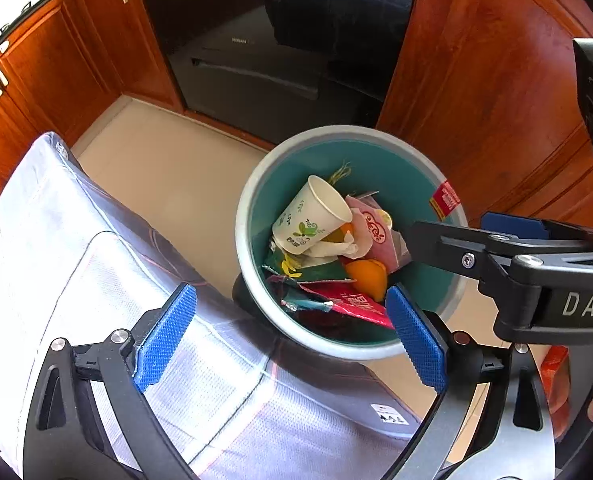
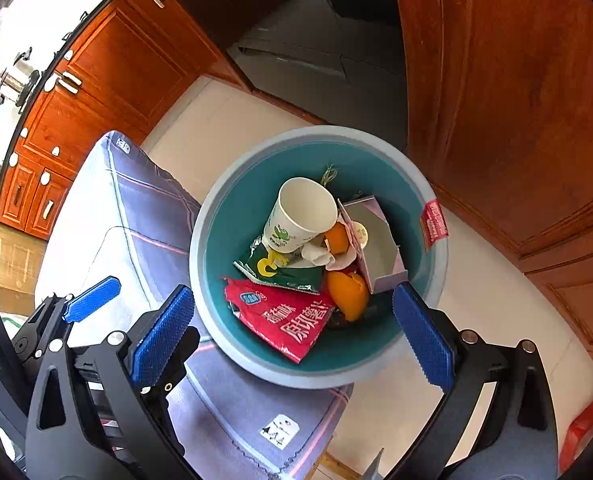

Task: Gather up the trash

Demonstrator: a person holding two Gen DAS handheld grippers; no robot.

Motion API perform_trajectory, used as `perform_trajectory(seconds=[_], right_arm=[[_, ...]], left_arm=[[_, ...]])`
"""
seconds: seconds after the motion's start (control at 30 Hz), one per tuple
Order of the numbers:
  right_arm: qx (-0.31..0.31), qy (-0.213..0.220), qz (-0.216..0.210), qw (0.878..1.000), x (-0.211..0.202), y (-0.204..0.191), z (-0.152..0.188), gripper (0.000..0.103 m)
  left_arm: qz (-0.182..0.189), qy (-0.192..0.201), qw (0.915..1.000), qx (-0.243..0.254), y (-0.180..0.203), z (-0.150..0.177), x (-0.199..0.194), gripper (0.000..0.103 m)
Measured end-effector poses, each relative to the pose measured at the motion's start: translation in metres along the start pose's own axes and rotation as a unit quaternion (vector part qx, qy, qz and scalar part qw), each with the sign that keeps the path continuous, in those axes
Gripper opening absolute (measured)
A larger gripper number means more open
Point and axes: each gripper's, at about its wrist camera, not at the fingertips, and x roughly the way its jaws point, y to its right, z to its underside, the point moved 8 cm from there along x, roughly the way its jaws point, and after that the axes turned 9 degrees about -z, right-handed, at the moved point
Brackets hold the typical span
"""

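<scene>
Bright daylight, sharp focus, fisheye-warped edges, vignetted corners.

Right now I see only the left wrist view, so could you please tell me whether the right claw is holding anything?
Observer: No, the right claw is open and empty over the bin.
Operator: Thank you. Is the pink box closed?
Observer: No, the pink box lies open, and its inside looks empty.
Operator: And the red bag?
Observer: The red chip bag lies spread out, print up, at the bin's near side.
</scene>
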Motion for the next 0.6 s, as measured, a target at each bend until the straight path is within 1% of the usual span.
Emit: perform_trajectory(seconds=[0.2, 0.37, 0.47, 0.6], right_arm=[[-0.007, 0.006, 0.002, 1.0, -0.019, -0.006, 0.007, 0.096], [-0.018, 0.013, 0.001, 1.0, -0.039, -0.014, 0.019, 0.097], [-0.026, 0.015, 0.003, 1.0, -0.05, -0.019, 0.028, 0.097], [-0.04, 0.023, 0.015, 0.999, -0.067, -0.026, 0.041, 0.097]], left_arm=[[0.0, 0.013, 0.9999, -0.001, -0.001, 0.007, -0.024, 0.097], [0.011, 0.028, 0.9994, -0.018, -0.006, 0.018, -0.047, 0.098], [0.016, 0.037, 0.9986, -0.034, -0.013, 0.029, -0.063, 0.099], [0.027, 0.036, 0.9977, -0.05, -0.02, 0.049, -0.078, 0.099]])
